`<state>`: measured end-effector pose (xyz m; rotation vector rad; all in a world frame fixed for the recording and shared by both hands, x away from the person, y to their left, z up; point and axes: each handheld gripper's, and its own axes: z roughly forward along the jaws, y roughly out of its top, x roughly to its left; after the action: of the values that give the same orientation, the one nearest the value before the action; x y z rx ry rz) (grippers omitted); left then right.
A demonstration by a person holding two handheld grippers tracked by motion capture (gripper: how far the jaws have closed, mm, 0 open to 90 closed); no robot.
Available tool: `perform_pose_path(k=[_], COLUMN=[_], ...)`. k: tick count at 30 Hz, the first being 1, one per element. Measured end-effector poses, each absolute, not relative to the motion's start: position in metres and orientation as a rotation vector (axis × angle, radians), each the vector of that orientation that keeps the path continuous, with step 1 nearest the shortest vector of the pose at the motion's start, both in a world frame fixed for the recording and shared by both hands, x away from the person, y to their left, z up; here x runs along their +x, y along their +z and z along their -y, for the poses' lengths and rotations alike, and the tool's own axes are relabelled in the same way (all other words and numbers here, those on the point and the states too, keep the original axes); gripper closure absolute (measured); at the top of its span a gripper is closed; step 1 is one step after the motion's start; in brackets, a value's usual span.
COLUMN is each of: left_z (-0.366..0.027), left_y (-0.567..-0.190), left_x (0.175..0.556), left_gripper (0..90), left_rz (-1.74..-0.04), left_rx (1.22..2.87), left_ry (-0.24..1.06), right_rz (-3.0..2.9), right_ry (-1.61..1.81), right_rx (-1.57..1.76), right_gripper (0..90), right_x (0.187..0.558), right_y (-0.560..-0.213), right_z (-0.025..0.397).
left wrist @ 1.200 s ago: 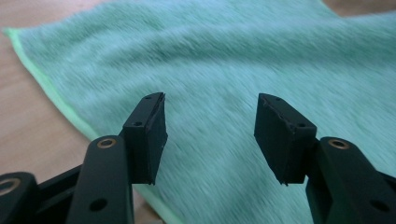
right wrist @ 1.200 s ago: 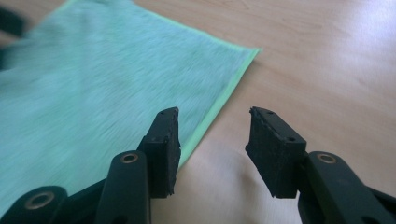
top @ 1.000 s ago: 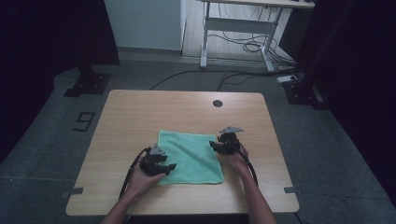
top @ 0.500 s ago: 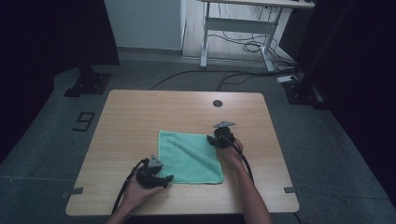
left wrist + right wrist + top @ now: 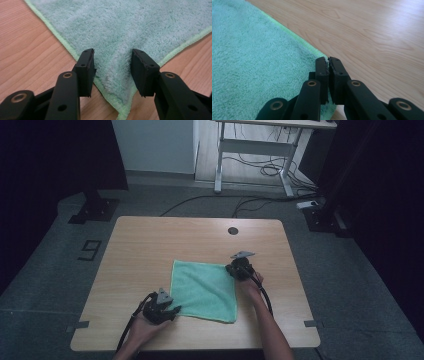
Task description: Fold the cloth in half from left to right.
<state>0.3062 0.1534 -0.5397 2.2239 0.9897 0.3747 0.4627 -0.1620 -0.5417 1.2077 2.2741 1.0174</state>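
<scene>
Cloth flat mid-table; both grippers at corners.
Left gripper spread astride near-left corner, not yet pinching; right gripper pressed together on far-right corner. Risk: left closes on a shallow bite, hem slips. Bare table all round; near edge close.

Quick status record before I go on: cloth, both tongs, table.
cloth: green towel, lying flat on the table, one ridge puckered at its near left corner
left tongs: open, jaws astride the near left corner of the towel
right tongs: shut on the towel's far right corner
table: light wood, round hole near the far edge
next move, likely: close the left tongs on the corner
</scene>
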Motion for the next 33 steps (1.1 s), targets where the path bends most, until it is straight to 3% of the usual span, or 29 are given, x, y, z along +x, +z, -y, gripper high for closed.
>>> perform_pose_path(k=[5,11,12,13,17,23,24,33], left_z=[-0.153,-0.145,-0.145,-0.145,-0.146,-0.141,-0.137,-0.115], left_y=[-0.539,-0.539,-0.540,-0.540,-0.540,-0.530,-0.525,-0.523], left_x=[0.304,0.304,0.304,0.304,0.305,0.311,0.317,0.361], left_gripper=[53.4,39.2,37.0,35.9,33.1,32.7,32.7,32.9], left_rz=[-0.959,-0.935,-0.935,-0.935,-0.937,-0.913,-0.902,-0.928], left_rx=[2.237,2.254,2.253,2.253,2.237,2.190,2.177,2.154], left_ry=[0.355,0.311,0.307,0.307,0.274,0.307,0.317,0.348], right_rz=[-2.206,-2.216,-2.219,-2.219,-2.170,-2.088,-2.112,-2.230], right_ry=[1.046,1.020,0.985,0.985,0.980,1.127,1.139,1.147], right_rx=[1.196,1.167,1.176,1.176,1.258,1.294,1.266,1.221], right_gripper=[86.4,84.0,76.7,76.7,61.7,57.8,56.9,53.2], right_x=[0.462,0.479,0.484,0.484,0.484,0.451,0.432,0.362], right_y=[-0.527,-0.528,-0.536,-0.536,-0.544,-0.520,-0.515,-0.528], right_z=[0.180,0.176,0.171,0.171,0.172,0.191,0.194,0.197])
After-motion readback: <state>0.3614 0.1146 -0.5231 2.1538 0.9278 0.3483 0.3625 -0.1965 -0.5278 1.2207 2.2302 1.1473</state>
